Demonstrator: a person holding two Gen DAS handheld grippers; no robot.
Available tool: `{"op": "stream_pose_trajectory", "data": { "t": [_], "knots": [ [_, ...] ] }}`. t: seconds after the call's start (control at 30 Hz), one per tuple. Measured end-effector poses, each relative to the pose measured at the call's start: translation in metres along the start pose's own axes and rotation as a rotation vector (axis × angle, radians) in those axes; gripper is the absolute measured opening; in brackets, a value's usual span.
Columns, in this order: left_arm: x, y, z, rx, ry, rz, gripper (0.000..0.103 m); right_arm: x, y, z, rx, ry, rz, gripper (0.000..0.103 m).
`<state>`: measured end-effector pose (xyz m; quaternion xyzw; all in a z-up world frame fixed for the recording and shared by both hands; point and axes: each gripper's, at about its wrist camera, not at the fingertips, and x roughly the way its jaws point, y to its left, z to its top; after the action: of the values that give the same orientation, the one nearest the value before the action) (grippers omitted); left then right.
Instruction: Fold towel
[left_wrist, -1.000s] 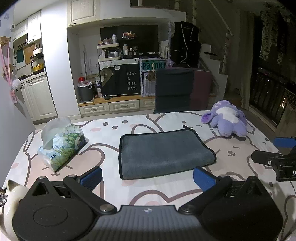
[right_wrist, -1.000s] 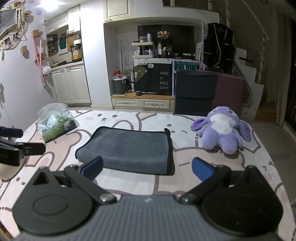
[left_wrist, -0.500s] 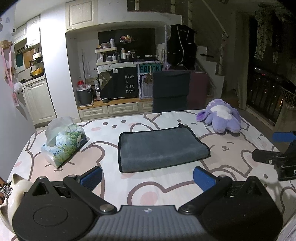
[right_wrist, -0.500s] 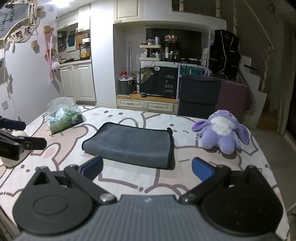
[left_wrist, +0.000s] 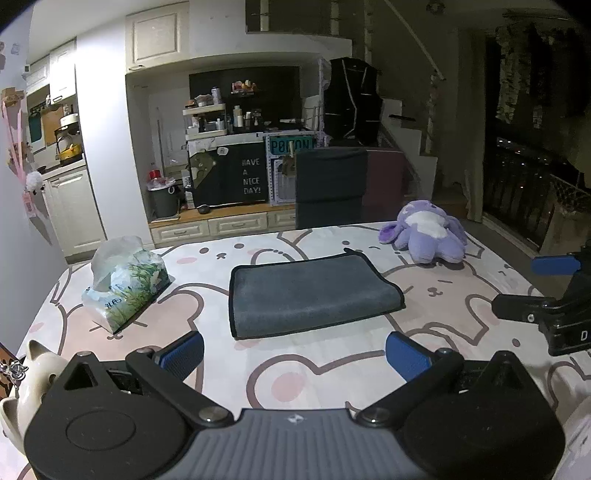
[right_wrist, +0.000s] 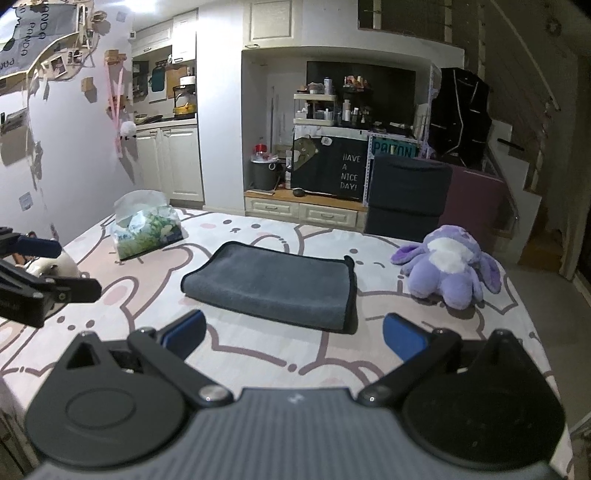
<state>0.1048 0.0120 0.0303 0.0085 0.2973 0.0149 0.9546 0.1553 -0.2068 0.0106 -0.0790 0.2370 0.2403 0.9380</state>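
A grey towel (left_wrist: 310, 291) with a black edge lies folded flat in the middle of the table; it also shows in the right wrist view (right_wrist: 273, 284). My left gripper (left_wrist: 295, 354) is open and empty, above the table in front of the towel. My right gripper (right_wrist: 295, 336) is open and empty too, in front of the towel's right part. Each gripper shows in the other's view: the right one (left_wrist: 546, 291) at the right edge, the left one (right_wrist: 44, 273) at the left edge.
The table has a pink cartoon cloth (left_wrist: 317, 373). A tissue pack (left_wrist: 125, 284) lies at the left, a purple plush toy (left_wrist: 428, 236) at the back right, a cream cat figure (left_wrist: 33, 376) at the near left. A dark chair (left_wrist: 330, 184) stands behind the table.
Both grippers have pulled back and risen from the towel, so it looks smaller and farther away. The towel has not moved. Both stay open.
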Motion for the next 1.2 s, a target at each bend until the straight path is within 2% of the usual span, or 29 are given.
{"op": "stream_pose_trajectory", "data": {
  "t": [0.23,0.5,0.87,1.2],
  "knots": [
    [-0.010,-0.001,-0.008,0.011,-0.009,-0.011,0.103,-0.010,0.002,-0.009,0.027,0.026,0.014,0.103],
    [-0.020,-0.003,-0.022,0.028,0.012,-0.018,0.103,-0.025,0.008,-0.019,0.013,0.015,0.009,0.103],
    [-0.035,-0.002,-0.038,0.005,0.020,-0.068,0.103,-0.042,0.011,-0.033,0.039,0.029,0.031,0.103],
    [-0.042,-0.003,-0.048,0.001,0.021,-0.056,0.103,-0.056,0.017,-0.046,0.024,0.026,0.017,0.103]
  ]
}}
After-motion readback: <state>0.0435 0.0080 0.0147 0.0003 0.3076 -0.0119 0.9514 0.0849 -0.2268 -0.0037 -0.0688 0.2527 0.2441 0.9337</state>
